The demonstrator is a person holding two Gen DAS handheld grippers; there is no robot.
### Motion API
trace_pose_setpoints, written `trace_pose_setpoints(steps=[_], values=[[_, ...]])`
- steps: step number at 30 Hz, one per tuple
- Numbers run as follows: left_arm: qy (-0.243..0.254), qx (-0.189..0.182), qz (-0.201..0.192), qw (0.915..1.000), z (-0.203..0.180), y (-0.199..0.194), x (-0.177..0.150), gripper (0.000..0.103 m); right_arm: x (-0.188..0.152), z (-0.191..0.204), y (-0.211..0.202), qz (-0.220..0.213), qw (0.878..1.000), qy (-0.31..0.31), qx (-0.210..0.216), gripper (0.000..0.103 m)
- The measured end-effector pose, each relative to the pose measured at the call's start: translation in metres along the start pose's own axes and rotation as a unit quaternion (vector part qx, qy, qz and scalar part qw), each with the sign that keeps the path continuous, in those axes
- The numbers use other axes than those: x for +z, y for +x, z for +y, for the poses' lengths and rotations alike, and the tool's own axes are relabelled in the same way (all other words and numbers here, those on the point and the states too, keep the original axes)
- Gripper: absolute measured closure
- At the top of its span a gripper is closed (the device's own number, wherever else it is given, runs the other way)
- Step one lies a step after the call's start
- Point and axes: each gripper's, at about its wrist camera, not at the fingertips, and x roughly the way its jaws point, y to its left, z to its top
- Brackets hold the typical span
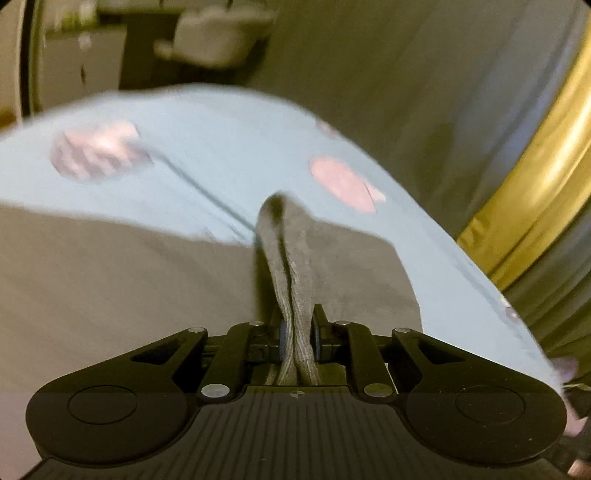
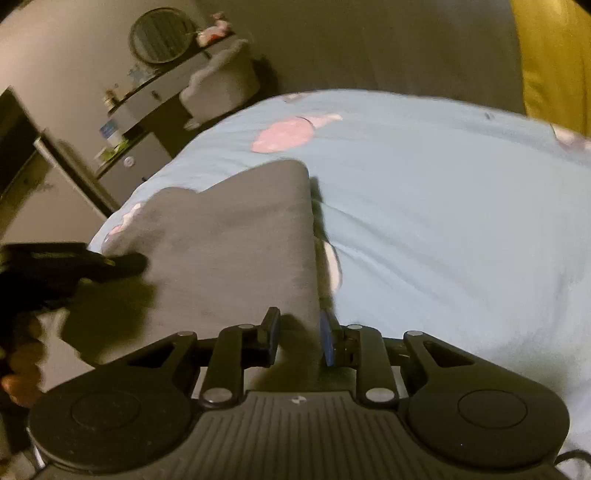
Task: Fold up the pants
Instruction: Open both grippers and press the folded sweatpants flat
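Grey pants lie on a light blue bed sheet with pink prints. In the left wrist view my left gripper is shut on a bunched ribbed edge of the pants, which rises in a fold between the jaws. In the right wrist view my right gripper has its jaws apart around the pants' right edge, with cloth between them but not pinched. The left gripper shows at the left of that view, gripping the far side of the pants.
A yellow cover lies at the right of the bed. A grey chair, a desk with a round fan and drawers stand beyond the bed's far edge. The blue sheet extends ahead.
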Motion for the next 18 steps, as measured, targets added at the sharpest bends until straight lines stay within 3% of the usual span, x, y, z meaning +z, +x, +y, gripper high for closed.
trace_pose_setpoints(steps=[3,5,8,10,11,15,18], values=[[0.012,0.037,-0.023,0.9990,0.023,-0.034,-0.003,0.087,-0.001,0.014,-0.002,0.001,1.000,-0.016,0.012,0.080],[0.036,0.086,-0.034,0.9951,0.043,-0.050,-0.013,0.086,-0.002,0.024,0.002,0.007,0.999,-0.031,0.015,0.080],[0.025,0.144,-0.007,0.9893,0.079,-0.054,-0.028,0.085,-0.006,0.042,0.008,0.016,0.998,-0.059,0.019,0.080],[-0.014,0.153,0.024,0.9879,0.098,-0.048,-0.039,0.084,-0.007,0.054,0.014,0.019,0.997,-0.075,0.022,0.080],[-0.032,0.153,0.029,0.9873,0.105,-0.046,-0.045,0.076,-0.007,0.060,0.017,0.017,0.996,-0.082,0.022,0.080],[-0.044,0.150,0.015,0.9876,0.111,-0.046,-0.050,0.058,-0.004,0.079,0.023,0.015,0.994,-0.108,0.015,0.082],[-0.078,0.136,0.010,0.9876,0.116,-0.038,-0.042,0.055,-0.007,0.086,0.030,0.027,0.992,-0.123,0.004,0.082]])
